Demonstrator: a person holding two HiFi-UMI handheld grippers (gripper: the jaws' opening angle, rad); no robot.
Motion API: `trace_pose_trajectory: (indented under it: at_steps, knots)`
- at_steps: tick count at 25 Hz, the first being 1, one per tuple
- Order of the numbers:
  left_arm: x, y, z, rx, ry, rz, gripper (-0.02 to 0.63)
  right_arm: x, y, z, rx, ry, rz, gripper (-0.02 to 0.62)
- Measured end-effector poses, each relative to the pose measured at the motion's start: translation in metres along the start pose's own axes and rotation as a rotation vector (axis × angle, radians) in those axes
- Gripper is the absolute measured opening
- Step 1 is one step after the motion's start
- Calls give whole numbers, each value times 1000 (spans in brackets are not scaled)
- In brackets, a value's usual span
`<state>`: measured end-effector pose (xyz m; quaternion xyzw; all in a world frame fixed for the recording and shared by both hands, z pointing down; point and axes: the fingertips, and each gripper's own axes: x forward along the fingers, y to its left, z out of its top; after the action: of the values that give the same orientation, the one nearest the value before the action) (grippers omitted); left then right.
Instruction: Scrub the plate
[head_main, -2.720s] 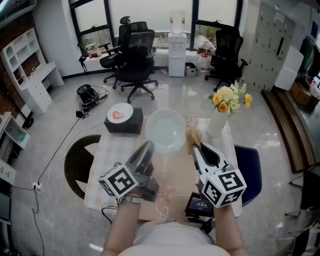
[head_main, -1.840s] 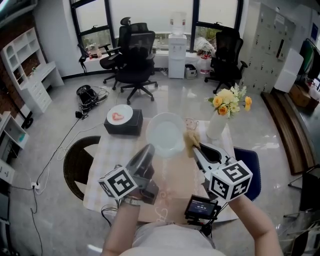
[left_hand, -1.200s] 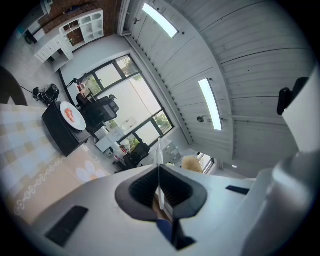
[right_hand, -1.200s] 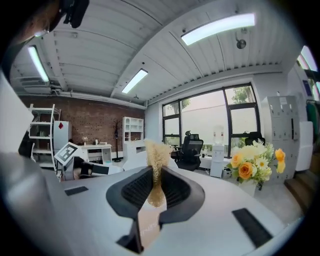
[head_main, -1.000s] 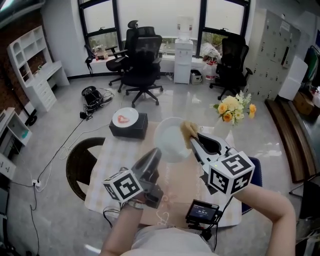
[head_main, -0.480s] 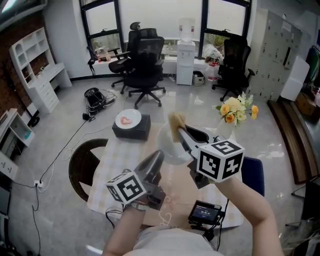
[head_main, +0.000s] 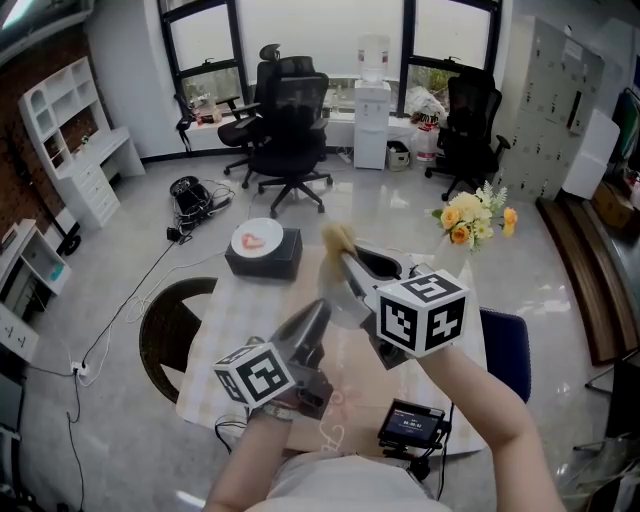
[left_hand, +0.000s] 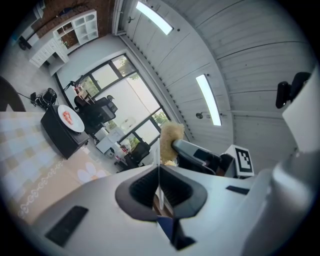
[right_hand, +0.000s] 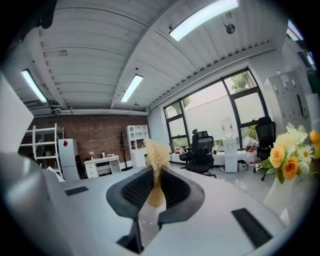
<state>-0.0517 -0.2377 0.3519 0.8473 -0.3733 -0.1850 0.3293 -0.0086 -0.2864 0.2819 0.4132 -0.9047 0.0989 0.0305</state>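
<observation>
Left gripper (head_main: 318, 312): jaws clamped on the rim of the plate (head_main: 333, 292), which is held raised above the table (head_main: 225, 330).
Plate: white, upright, edge-on in the left gripper view.
Right gripper (head_main: 342, 256): jaws closed on a tan scrubber (head_main: 335, 238), whose tuft projects past them.
Scrubber position: at the plate's upper edge; contact cannot be confirmed.
Table: checked cloth, with a black box (head_main: 262, 256) at the far left.

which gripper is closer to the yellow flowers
Right. The right gripper, clamping a scrubber, has the flowers just off to its right. The left gripper, holding the plate, sits lower and further left of them.
</observation>
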Motion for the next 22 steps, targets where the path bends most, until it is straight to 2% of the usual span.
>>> trace_pose_trajectory:
  at_steps: [8, 22]
  knots:
    - [-1, 0, 0, -3, -5, -13, 15, -3, -21, 5, 27, -15, -51, 52]
    - [-2, -1, -4, -9, -5, -29, 15, -24, -75, 2, 46, -24, -209, 52]
